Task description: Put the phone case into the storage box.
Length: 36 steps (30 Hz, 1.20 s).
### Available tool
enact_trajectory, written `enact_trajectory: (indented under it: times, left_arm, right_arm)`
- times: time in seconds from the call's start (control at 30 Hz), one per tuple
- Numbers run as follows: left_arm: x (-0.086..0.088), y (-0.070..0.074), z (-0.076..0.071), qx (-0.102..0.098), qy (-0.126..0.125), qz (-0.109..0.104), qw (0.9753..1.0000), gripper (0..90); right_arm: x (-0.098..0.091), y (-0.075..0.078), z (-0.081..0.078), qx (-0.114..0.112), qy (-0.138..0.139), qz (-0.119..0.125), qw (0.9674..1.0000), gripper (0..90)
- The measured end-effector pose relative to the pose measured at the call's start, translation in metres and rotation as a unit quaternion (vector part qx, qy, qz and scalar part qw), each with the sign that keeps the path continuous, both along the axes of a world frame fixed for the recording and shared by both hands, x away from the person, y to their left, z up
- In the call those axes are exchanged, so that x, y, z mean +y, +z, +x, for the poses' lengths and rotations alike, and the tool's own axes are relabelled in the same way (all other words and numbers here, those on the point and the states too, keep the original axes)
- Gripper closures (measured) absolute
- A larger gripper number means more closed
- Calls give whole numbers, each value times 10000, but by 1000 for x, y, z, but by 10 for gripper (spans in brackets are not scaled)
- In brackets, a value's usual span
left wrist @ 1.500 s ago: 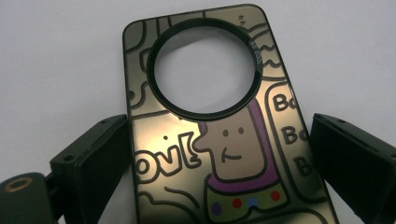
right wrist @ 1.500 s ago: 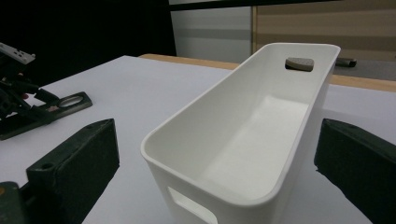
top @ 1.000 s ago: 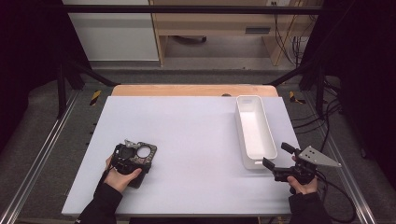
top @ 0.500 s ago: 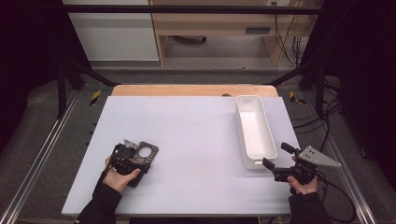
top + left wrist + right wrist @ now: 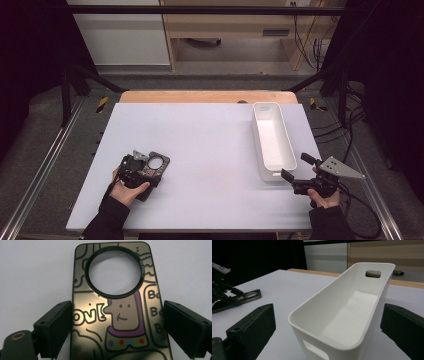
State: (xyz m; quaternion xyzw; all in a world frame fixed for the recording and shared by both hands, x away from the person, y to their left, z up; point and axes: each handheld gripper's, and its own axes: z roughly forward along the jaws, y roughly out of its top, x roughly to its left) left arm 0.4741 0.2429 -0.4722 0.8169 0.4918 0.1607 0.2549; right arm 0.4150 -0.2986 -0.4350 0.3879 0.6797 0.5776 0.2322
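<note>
My left gripper (image 5: 117,322) straddles the phone case (image 5: 117,302) lying flat at the table's near left, jaws spread beside its edges, ready to pinch. My right gripper (image 5: 296,174) waits unclenched before the white bin (image 5: 271,137), empty for receiving it.

Table (image 5: 210,145): broad open run of bare surface between the phone case (image 5: 152,167) at the near left and the white bin (image 5: 272,140) at the right, with nothing standing in that stretch or toward the far edge. White bin: long, upright-walled, lengthwise along the right side; it blocks the path straight ahead of the right gripper (image 5: 295,176), whose spread fingers (image 5: 252,327) flank its near end wall, leaving only a narrow strip of table between its outer wall and the table's right edge. Phone case: lies flat between the left gripper's (image 5: 117,322) parted fingers (image 5: 53,327), bare table on either side and beyond.
</note>
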Motion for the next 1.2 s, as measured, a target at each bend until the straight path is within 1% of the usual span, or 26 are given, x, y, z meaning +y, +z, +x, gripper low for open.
enact_trajectory:
  times: [0.23, 0.4, 0.43, 0.67, 0.73, 0.77, 0.87, 1.07, 1.2]
  left_arm:
    - [1, 0, -3, 69, -49, 65, 9999, 94]
    - [-1, 2, -1, 184, 24, 102, 9998, 104]
    - [-2, 3, -1, 221, 41, 137, 9997, 106]
    - [-1, 4, -1, 218, 59, 127, 9997, 114]
    - [0, 5, -1, 192, 56, 125, 9997, 116]
    - [1, 6, -2, 148, 64, 118, 9998, 116]
    - [2, 11, -3, 77, 65, 53, 9999, 117]
    - [3, 17, -6, 15, -87, -32, 10000, 116]
    - [4, 22, -8, -66, -212, -171, 9996, 116]
  right_arm:
    - [0, 0, 0, -3, -21, 10, 10000, 2]
    - [0, 0, 0, 1, -17, 5, 10000, 2]
    - [0, 0, 0, -1, -16, 8, 10000, 2]
    - [0, 0, 0, -3, -9, 21, 10000, 2]
    - [0, 0, 0, -6, -10, 22, 10000, 2]
    - [0, 0, 0, -5, -9, 23, 10000, 2]
    - [0, 0, 0, -8, -6, 18, 10000, 2]
    - [0, 0, 0, -4, 31, 12, 10000, 2]
    - [0, 0, 0, -2, 49, 14, 10000, 2]
